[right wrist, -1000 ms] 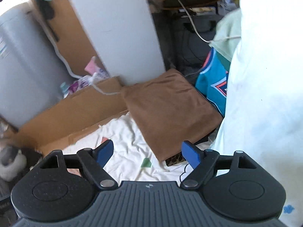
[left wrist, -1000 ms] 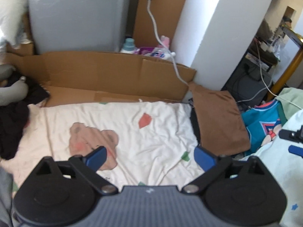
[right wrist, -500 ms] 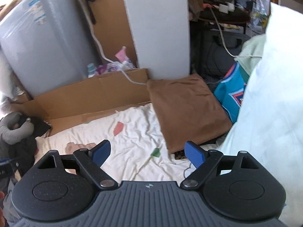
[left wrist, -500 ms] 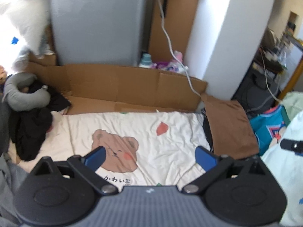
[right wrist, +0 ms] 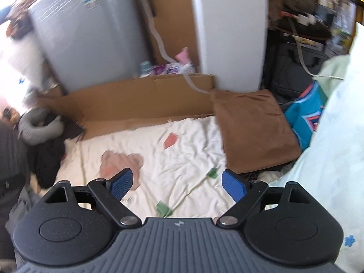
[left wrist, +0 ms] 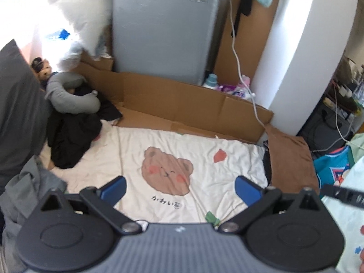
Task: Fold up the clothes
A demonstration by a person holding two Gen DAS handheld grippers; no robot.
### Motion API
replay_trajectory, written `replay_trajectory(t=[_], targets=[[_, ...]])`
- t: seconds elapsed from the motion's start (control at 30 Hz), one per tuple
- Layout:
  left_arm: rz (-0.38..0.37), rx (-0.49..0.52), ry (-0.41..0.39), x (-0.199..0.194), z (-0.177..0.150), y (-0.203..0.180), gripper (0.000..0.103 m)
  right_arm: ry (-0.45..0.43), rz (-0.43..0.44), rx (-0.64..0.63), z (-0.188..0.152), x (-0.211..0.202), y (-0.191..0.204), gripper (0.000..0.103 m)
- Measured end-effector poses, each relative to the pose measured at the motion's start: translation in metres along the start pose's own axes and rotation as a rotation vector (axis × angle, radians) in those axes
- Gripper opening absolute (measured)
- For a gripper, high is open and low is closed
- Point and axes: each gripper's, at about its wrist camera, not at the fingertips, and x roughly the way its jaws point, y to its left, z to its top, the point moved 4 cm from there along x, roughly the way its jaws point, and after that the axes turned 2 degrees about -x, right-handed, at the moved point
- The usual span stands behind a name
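Cluttered floor space fills both views, with a grey appliance (left wrist: 166, 27) and flattened cardboard (left wrist: 182, 97) standing at the back. At the far left, a grey neck pillow (left wrist: 68, 95) lies on a pile of black clothes (left wrist: 70, 136). In the middle, a cream sheet with a brown bear print (left wrist: 167, 170) is spread flat on the floor, a little wrinkled. The left gripper (left wrist: 180, 187) hangs above the bear, its blue pads wide apart and nothing between them. To the right of the sheet, a folded brown garment (right wrist: 252, 132) lies beside the white pillar (right wrist: 229, 29), its left edge resting over the sheet's border. The right gripper (right wrist: 177, 183) is also released and empty above the sheet. Further right lies a teal jersey (right wrist: 302, 118), then a pale garment (right wrist: 329, 159) with small blue marks, perhaps a shirt; the view there is blurred.
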Motion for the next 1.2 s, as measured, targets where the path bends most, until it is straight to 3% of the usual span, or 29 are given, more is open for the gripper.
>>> replay_trajectory(t=[0.13,0.33,0.6,0.87,1.03,1.2], targets=[[0.045,-0.002,-0.039,-0.022,-0.006,0.012,0.103,0.004,0.076,-0.040,-0.012,-0.007,0.028,0.090],[0.040,-0.033,-0.006,-0.038,-0.022,0.027,0.103,0.034,0.103,-0.069,-0.034,-0.006,0.056,0.090],[0.065,-0.042,0.047,-0.042,-0.044,0.028,0.103,0.066,0.133,-0.136,-0.072,-0.012,0.064,0.093],[0.080,-0.043,0.053,-0.044,-0.071,0.012,0.103,0.064,0.085,-0.170,-0.084,-0.015,0.057,0.098],[0.107,-0.104,0.074,-0.043,-0.084,0.016,0.103,0.093,0.097,-0.197,-0.089,-0.008,0.060,0.103],[0.116,-0.086,0.087,-0.040,-0.100,0.016,0.103,0.127,0.123,-0.202,-0.095,-0.004,0.064,0.103]])
